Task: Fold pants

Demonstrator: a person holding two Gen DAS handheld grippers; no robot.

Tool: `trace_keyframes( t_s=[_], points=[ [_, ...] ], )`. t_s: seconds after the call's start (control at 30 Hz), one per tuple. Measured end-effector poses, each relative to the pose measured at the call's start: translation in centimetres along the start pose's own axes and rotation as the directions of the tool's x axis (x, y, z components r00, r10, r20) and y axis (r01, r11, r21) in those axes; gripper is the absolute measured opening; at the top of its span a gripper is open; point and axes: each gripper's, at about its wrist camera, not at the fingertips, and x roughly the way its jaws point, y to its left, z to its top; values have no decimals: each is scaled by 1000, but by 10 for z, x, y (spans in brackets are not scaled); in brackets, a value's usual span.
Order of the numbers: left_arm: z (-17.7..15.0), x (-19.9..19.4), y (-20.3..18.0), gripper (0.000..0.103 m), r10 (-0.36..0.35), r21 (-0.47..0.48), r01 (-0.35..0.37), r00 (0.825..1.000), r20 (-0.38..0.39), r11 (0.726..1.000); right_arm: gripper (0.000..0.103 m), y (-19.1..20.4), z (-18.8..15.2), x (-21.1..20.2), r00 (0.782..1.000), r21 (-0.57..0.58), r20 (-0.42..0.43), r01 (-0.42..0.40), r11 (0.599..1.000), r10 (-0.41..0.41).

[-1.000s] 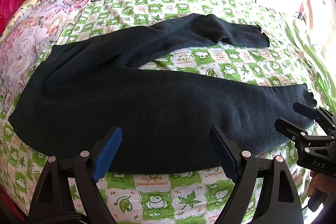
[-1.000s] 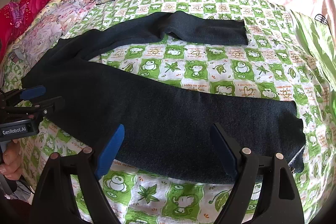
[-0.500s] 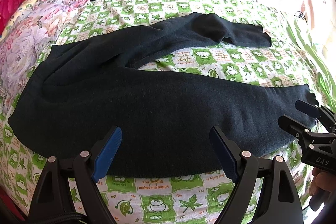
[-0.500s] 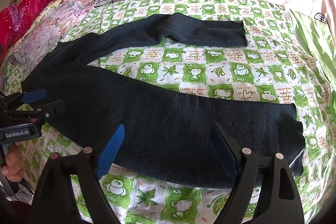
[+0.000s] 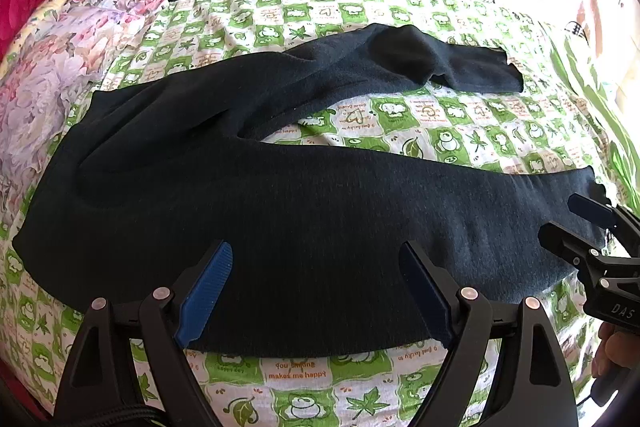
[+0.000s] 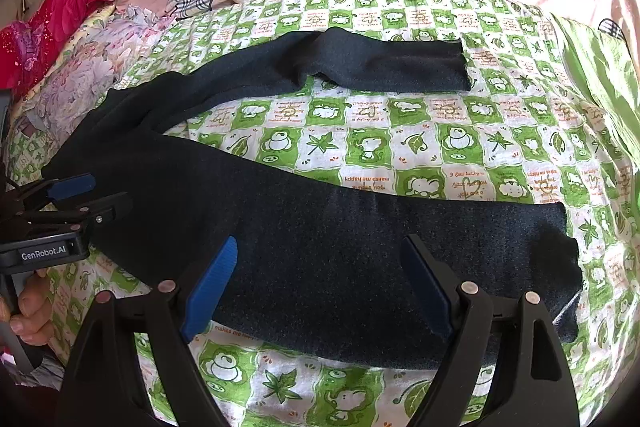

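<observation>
Dark pants [image 5: 320, 211] lie spread in a V on the bed's green-checked sheet [image 6: 400, 147], unfolded. I hold left tongs [image 5: 316, 287] and right tongs [image 6: 320, 283] wide open, empty, over the near leg. Next: grip its 6 o'clock edge, carry toward 12.

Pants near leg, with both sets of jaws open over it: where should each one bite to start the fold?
Judging by how the dark pants lie flat with legs spread in a V, take the near leg along its front edge, coming from the near side. Left gripper toward the waist end, right gripper toward the cuff; that edge lies free on the green sheet.
</observation>
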Motion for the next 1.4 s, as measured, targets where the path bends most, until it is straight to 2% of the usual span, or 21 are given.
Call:
trace_keyframes(
  t_s=[0.07,0.3,0.57,0.87,1.03,1.4],
  points=[
    [3,2,0,86,7,11,-7,1000,-5,1000,84,-2,3,0,999,1,32,0,1000,0],
    [24,11,-2,86,36,57,-34,999,-23,998,84,-18,24,3,999,33,29,17,999,-18],
    [72,23,-1,86,58,99,-57,998,-4,993,84,-50,70,11,999,105,43,16,994,-21],
    [125,49,-11,86,108,181,-108,994,14,977,84,-85,121,27,995,113,76,48,992,-57],
    [149,71,-16,86,148,224,-144,989,-3,964,84,-108,147,45,996,138,68,54,989,-64],
    [186,123,-34,86,145,286,-122,988,-60,950,84,-162,178,90,997,224,-8,79,971,-79]
  ],
)
